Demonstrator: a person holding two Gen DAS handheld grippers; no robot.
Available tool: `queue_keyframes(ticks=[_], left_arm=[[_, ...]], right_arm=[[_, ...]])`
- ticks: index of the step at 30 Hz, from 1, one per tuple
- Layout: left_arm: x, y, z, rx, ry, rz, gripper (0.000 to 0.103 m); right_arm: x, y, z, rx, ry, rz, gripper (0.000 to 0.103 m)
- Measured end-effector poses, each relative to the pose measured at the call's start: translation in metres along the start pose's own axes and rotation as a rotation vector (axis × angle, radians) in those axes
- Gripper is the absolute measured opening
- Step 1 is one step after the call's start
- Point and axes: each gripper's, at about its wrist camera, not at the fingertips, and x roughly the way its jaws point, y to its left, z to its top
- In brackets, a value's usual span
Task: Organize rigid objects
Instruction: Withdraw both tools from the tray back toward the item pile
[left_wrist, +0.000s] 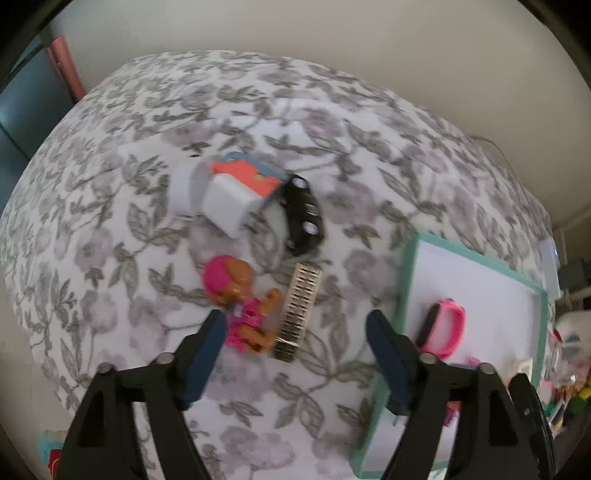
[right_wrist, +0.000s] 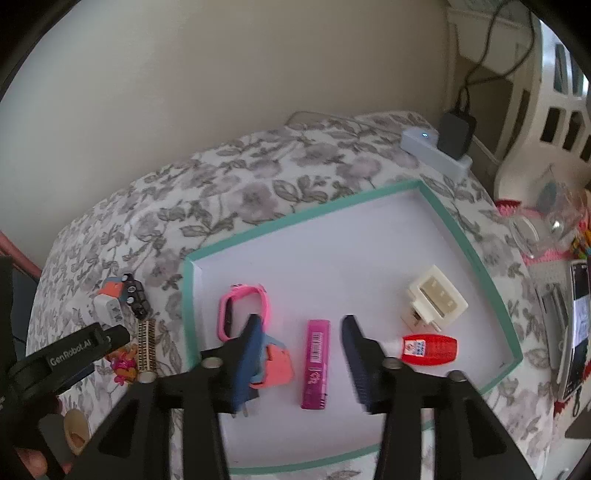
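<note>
My left gripper (left_wrist: 295, 325) is open above the floral cloth, just short of a pink and orange toy figure (left_wrist: 240, 302) and a ribbed gold comb (left_wrist: 297, 314). Beyond lie a black car part (left_wrist: 304, 218), a white block (left_wrist: 229, 203) and a coral piece (left_wrist: 245, 171). My right gripper (right_wrist: 301, 330) is open over the teal-rimmed white tray (right_wrist: 480, 266). The tray holds a pink wristband (right_wrist: 245, 308), a magenta bar (right_wrist: 316, 363), a coral and blue piece (right_wrist: 277, 365), a cream block (right_wrist: 434, 297) and a red capsule (right_wrist: 430, 349).
A grey power strip (right_wrist: 436, 149) with a black plug lies at the cloth's far right corner. A phone (right_wrist: 578, 325) and clutter sit right of the tray. The wall is close behind. The left gripper's body (right_wrist: 70, 354) shows at the left of the right wrist view.
</note>
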Motion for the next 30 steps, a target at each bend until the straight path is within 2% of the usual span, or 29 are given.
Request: queue_keyframes(ticks=[1, 4, 9, 12, 16, 19, 23, 26, 30], left_arm=[[0.0, 0.004, 0.001, -0.009, -0.002, 0.005, 0.096], [0.0, 0.016, 0.005, -0.038, -0.006, 0.025, 0.096], [0.002, 0.034, 0.011, -0.074, -0.01, 0.057, 0.096], [0.004, 0.045, 0.014, -0.096, -0.005, 0.067, 0.096], [0.005, 0.057, 0.017, -0.116, -0.001, 0.07, 0.096], [0.006, 0.064, 0.02, -0.126, -0.002, 0.075, 0.097], [0.005, 0.074, 0.024, -0.141, -0.006, 0.081, 0.097], [0.006, 0.083, 0.029, -0.15, -0.009, 0.088, 0.097], [0.006, 0.1, 0.035, -0.172, -0.022, 0.097, 0.097]], right_arm=[[-0.001, 0.004, 0.0, -0.012, -0.008, 0.0, 0.058], [-0.002, 0.012, -0.001, -0.03, -0.017, 0.001, 0.06], [0.001, 0.026, -0.003, -0.064, -0.021, 0.001, 0.069], [0.004, 0.034, -0.005, -0.091, -0.021, -0.004, 0.079], [0.005, 0.043, -0.007, -0.114, -0.023, -0.002, 0.082], [0.007, 0.049, -0.009, -0.13, -0.023, -0.006, 0.09], [0.01, 0.057, -0.011, -0.155, -0.027, -0.012, 0.091], [0.012, 0.065, -0.013, -0.175, -0.029, -0.017, 0.103], [0.014, 0.075, -0.014, -0.194, -0.035, -0.01, 0.103]])
